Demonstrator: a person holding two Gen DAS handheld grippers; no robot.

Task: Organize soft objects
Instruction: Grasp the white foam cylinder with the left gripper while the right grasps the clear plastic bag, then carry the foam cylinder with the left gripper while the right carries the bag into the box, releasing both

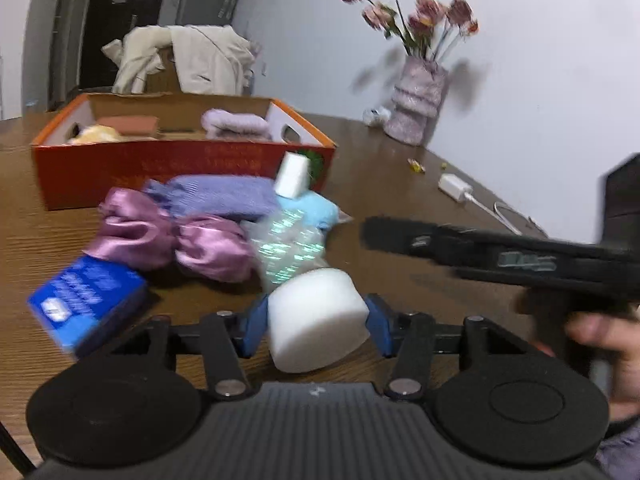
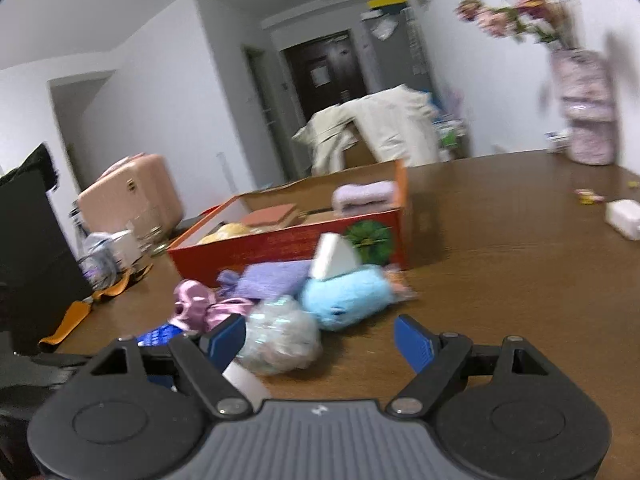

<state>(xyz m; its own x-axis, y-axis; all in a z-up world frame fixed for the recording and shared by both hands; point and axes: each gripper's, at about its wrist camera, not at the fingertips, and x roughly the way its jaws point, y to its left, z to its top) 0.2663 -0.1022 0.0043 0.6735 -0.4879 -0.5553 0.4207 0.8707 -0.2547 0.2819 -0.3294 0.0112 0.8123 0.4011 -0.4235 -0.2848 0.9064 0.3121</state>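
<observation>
Tabletop, left tongs (image 1: 316, 316) round sponge (image 1: 316, 320)

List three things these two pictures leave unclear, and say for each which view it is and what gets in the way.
1. Left wrist view: whether the left gripper pads press the white foam block; the block covers the contact.
2. Both views: the red box contents; its front wall hides the lower parts.
3. Left wrist view: the blue packet print; motion blur smears it.
</observation>
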